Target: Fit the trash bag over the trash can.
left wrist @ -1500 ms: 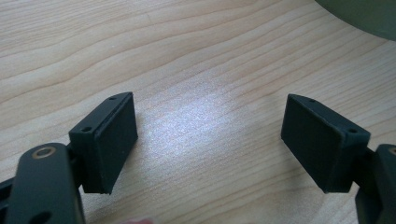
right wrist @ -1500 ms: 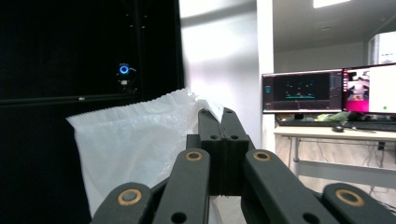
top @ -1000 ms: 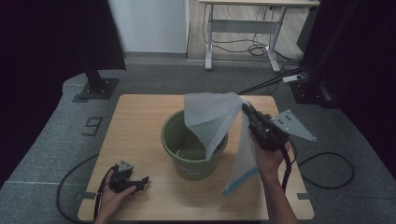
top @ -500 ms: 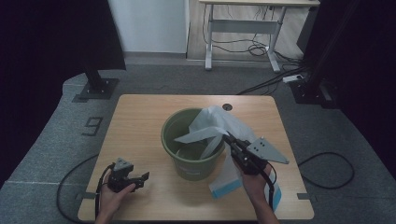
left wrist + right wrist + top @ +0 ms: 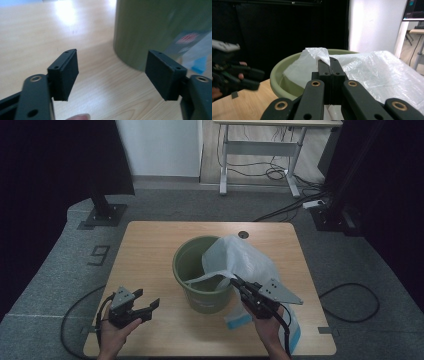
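An olive green bucket (image 5: 192,292) stands in the middle of the wooden table (image 5: 150,245). A white translucent plastic bag (image 5: 240,257) drapes over the bucket's right rim, partly inside it. My right gripper (image 5: 236,281) is shut on the bag's edge at the bucket's near right rim; in the right gripper view the bag (image 5: 372,70) spills from the closed jaws over the bucket (image 5: 279,75). My left gripper (image 5: 147,306) is open and holds nothing, low on the table at the front left, pointing at the bucket (image 5: 150,30).
A flat blue and white package (image 5: 240,320) lies on the table under my right hand, near the front edge. A dark stand base (image 5: 102,215) and cables sit on the grey floor beyond the table. A white desk frame (image 5: 260,150) stands farther back.
My right gripper has come down and toward me with the bag, from high above the bucket to its near right rim. The bag now drapes over the rim. The left gripper stayed put.
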`<move>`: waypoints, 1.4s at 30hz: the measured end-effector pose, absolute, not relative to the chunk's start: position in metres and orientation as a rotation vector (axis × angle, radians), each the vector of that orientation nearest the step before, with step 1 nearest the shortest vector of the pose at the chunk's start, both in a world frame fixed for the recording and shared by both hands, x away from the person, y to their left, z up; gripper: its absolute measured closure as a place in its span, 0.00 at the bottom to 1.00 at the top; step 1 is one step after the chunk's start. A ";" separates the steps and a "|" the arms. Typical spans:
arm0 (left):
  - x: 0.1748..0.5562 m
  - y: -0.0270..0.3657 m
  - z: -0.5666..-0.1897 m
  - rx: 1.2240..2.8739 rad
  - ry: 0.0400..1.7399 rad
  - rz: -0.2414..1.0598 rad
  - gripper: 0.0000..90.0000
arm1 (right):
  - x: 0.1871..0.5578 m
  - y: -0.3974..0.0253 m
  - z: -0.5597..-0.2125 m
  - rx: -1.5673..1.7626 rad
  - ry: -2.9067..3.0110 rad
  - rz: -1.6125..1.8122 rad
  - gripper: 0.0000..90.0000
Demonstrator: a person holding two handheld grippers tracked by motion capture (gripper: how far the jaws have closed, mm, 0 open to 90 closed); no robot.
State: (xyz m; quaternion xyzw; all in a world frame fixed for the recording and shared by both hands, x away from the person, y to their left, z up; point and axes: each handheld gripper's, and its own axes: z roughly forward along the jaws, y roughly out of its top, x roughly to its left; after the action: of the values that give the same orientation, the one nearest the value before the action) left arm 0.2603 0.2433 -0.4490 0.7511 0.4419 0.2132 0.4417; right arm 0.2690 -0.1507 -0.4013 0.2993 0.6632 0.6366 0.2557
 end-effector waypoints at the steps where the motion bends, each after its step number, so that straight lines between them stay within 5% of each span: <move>1: 0.257 0.242 -0.444 1.863 1.079 0.543 0.31 | 0.269 -0.151 -0.401 0.813 1.800 1.728 0.98; 19: 0.255 0.186 -0.380 1.900 0.849 0.580 0.33 | 0.276 -0.145 -0.395 0.803 1.894 1.749 0.98; 36: 0.281 0.139 -0.375 1.935 0.769 0.493 0.42 | 0.289 -0.140 -0.381 0.819 1.912 1.756 0.98; 42: 0.292 0.123 -0.365 1.970 0.716 0.461 0.55 | 0.287 -0.137 -0.376 0.802 1.909 1.768 0.98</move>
State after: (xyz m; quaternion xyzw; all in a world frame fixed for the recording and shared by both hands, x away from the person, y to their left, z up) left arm 0.2920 0.1229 -0.3648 0.8067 0.2930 0.1887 0.4773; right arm 0.2869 -0.1365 -0.3762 0.2882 0.6858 0.6351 0.2079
